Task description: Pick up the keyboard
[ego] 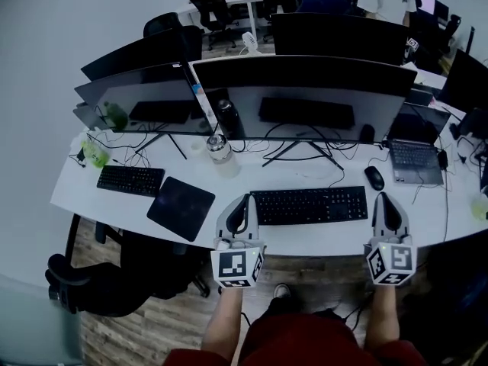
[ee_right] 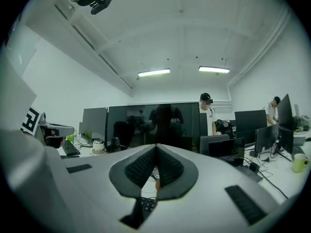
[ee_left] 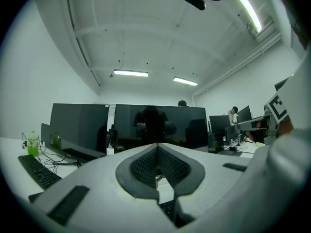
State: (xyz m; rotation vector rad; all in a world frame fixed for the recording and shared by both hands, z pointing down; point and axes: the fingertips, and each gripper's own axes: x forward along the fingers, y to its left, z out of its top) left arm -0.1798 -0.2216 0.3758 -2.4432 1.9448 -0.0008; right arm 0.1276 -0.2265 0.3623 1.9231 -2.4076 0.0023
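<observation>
Right now my left tool (ego: 244,200) and right tool (ego: 383,197) are both pressed fully closed, gripping nothing. The keyboard (ego: 309,205) lies flat on the tabletop (ego: 320,240) between them, one end just beside each tool's tip. From each tool's own camera the closed pads cover most of it; only a few keys peek out underneath. I cannot tell whether either tool touches it.

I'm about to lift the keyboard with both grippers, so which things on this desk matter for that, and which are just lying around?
For the job:
- centre keyboard
- left gripper, shut
- right gripper, shut

Lying about:
- mouse
- mouse pad
- second keyboard
- laptop
- jar
</observation>
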